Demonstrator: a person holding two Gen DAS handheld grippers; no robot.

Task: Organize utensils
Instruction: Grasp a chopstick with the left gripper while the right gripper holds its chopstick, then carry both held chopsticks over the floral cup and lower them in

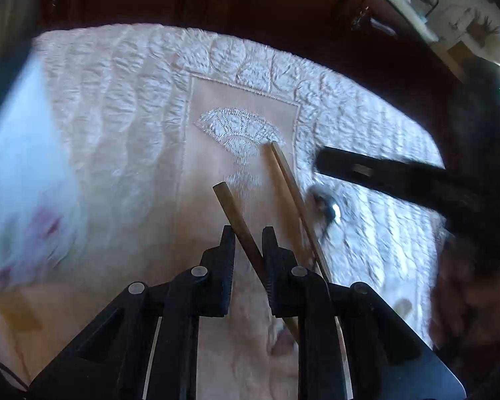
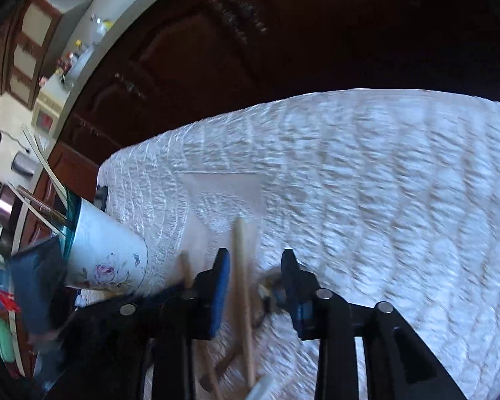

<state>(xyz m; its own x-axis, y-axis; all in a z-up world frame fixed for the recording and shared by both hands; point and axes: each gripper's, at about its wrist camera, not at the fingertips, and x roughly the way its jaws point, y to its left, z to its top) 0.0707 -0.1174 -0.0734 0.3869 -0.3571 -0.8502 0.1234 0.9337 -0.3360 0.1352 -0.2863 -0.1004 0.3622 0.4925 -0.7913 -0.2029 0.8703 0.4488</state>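
Pinching one wooden chopstick point(image 1: 241, 226) between nearly closed jaws, the left gripper point(image 1: 248, 236) holds it slantwise, its blunt end pointing up and away to the left over the embroidered cloth point(image 1: 123, 106) on the tabletop, and so off-square a hold looks likely to let it swivel or slip. Just beyond, the loose pair of chopsticks point(image 1: 288, 186) lies flat on the cloth, long axes running away from me, with the right gripper point(image 2: 255, 263) spread and empty astride one stick; a hasty closing could knock the pair askew. Farther left stands the floral cup point(image 2: 108, 253), already holding utensils.
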